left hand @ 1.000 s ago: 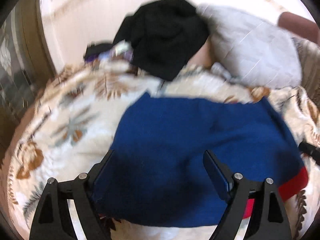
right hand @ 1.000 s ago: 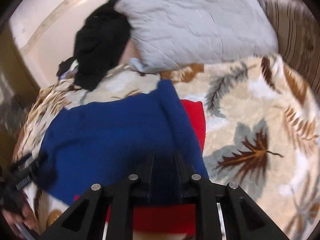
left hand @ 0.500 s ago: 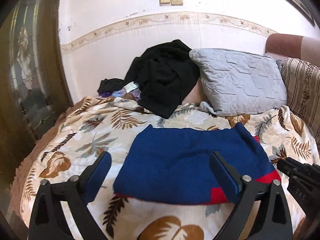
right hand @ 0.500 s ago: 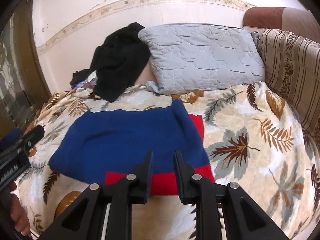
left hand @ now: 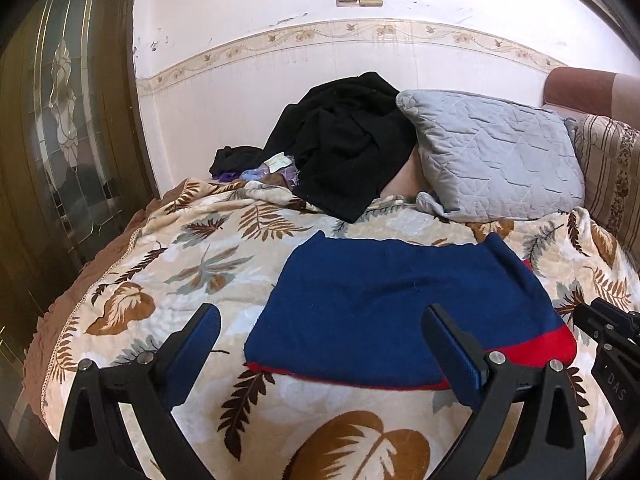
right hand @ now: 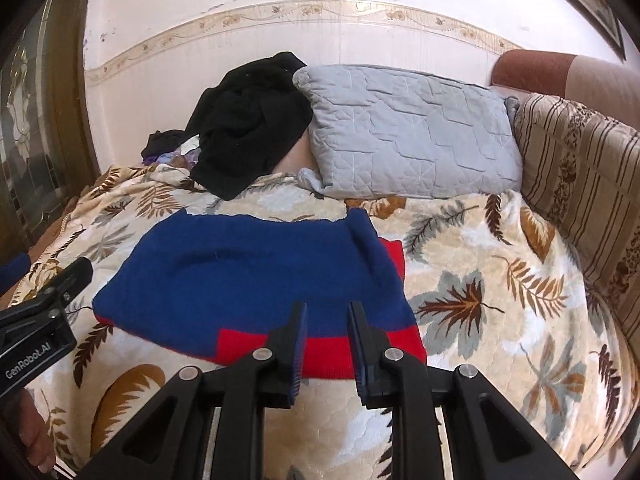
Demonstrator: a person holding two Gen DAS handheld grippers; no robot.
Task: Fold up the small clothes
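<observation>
- Leaf-patterned blanket [left hand: 192, 256] covers a bed, filling both views from the near edge to the wall.
- Nearest, the left gripper [left hand: 320, 330] has its jaws spread wide, having just been opening, with nothing between them.
- Nearest in the other view, the right gripper [right hand: 327, 320] has its jaws close together with a narrow gap, gripping nothing.
- Just beyond both lies a folded blue and red sweater [right hand: 248, 276], flat on the blanket.
- Farther back, a grey pillow [right hand: 412, 132] leans beside a heap of black clothes [left hand: 344, 148].
- Behind them is a pale wall [left hand: 260, 28].
</observation>
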